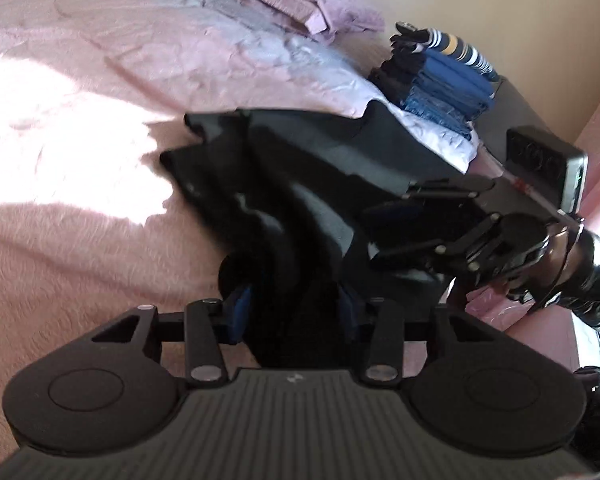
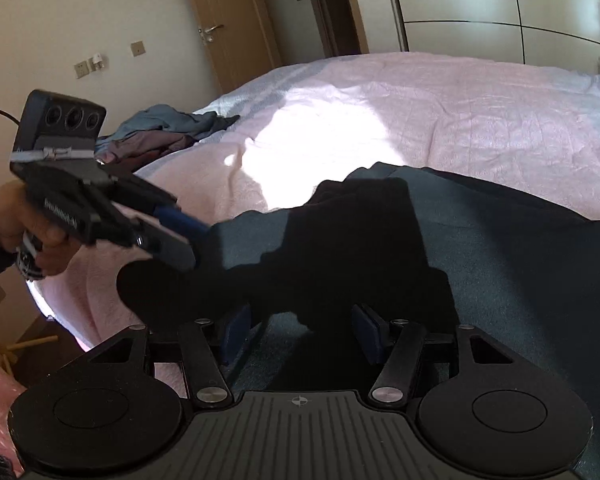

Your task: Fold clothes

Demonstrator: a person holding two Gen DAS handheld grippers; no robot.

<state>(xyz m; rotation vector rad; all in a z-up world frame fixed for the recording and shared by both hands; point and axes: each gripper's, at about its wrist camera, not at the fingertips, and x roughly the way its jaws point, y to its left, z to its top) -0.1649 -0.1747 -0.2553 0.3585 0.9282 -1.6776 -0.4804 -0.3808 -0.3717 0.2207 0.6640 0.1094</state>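
left wrist view: the bed [image 1: 72,120], under a pink textured cover, filled most of the frame, with a bright sun patch across its middle. a dark garment [image 1: 300,184] lay rumpled on the cover at the near edge, part in sun and part in shadow. at the far right edge of the bed sat a stack of folded clothes [image 1: 444,80], blue and black with a striped piece on top; behind it lay a lilac bundle [image 1: 300,0]. right wrist view: a heap of unfolded clothes [image 2: 168,132], grey-blue and brown, sat at the bed's far left corner; a door [image 2: 228,20] and wardrobe panels [image 2: 500,4] stood beyond.

left gripper [image 1: 296,312]: jaws parted, dark cloth lying between the blue pads, pads not seen pressing on it. right gripper [image 2: 300,332]: jaws parted over the garment, pads apart from the cloth. a hand [image 2: 28,220] held the left gripper's handle.
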